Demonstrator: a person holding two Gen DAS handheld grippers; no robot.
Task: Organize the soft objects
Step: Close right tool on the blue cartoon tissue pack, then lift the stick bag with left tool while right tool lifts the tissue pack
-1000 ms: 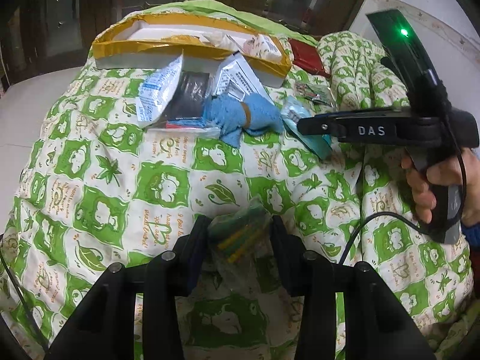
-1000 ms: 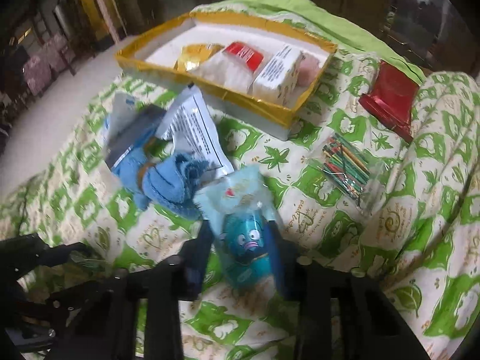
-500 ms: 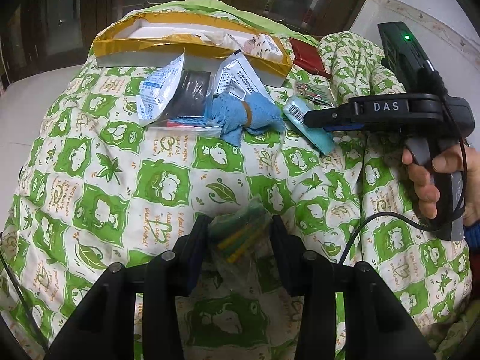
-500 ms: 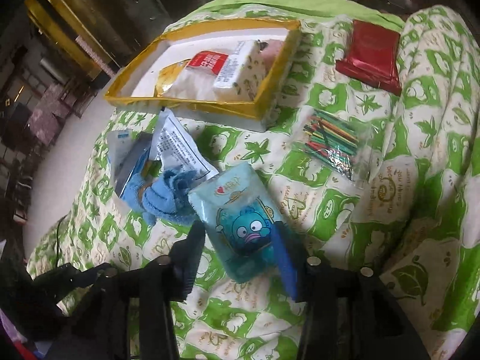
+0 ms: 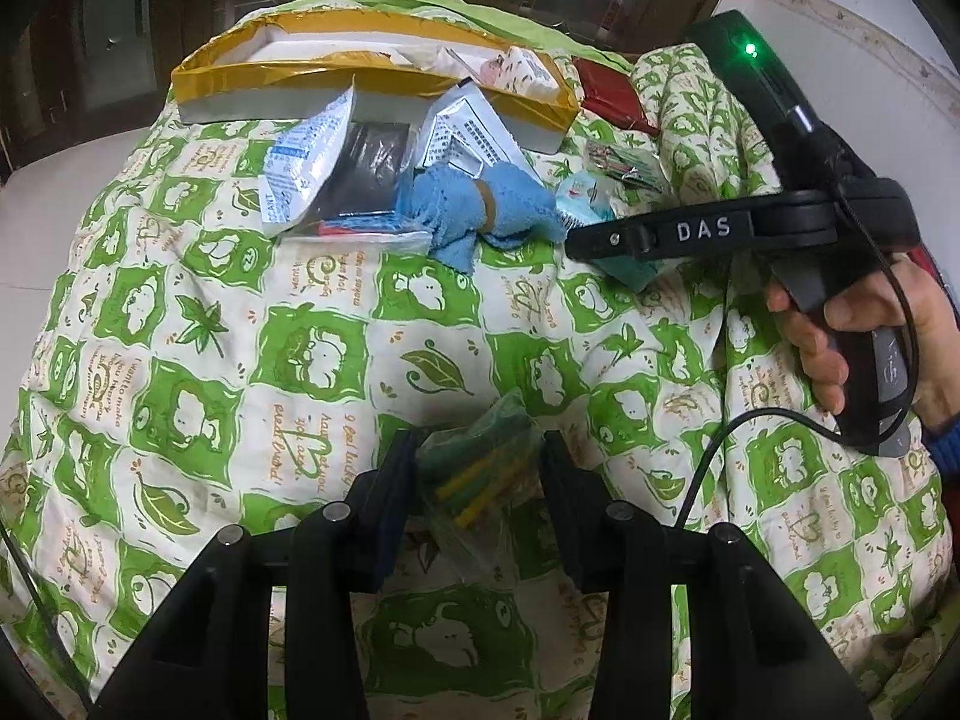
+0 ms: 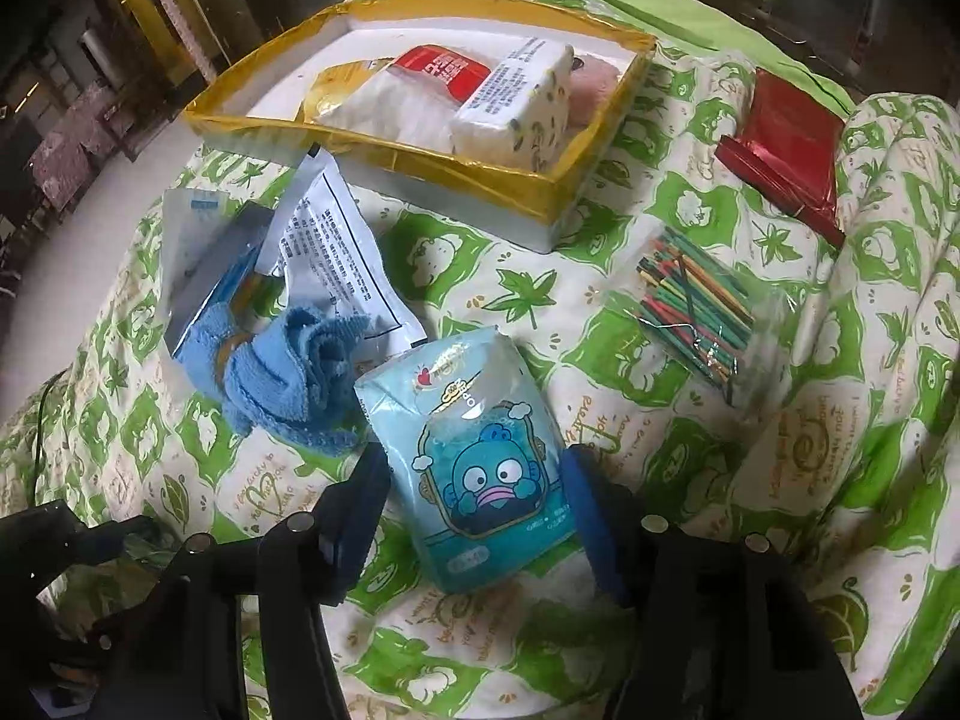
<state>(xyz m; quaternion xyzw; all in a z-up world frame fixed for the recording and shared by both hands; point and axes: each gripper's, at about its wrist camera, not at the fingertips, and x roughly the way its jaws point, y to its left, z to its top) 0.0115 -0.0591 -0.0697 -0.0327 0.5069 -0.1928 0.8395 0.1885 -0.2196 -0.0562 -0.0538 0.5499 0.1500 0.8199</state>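
Right wrist view: the right gripper point(image 6: 474, 480) straddles a blue tissue pack point(image 6: 474, 456), jaws apart.
Closing on its slick wrapper could squirt the pack forward toward the towel point(image 6: 288, 372).

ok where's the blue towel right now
In the right wrist view the blue towel lies on the quilt, left of the blue tissue pack and overlapping the white packets.

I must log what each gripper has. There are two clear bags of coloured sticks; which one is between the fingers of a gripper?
The clear bag of green and yellow sticks, between the left gripper fingers. The other stick bag lies free on the quilt.
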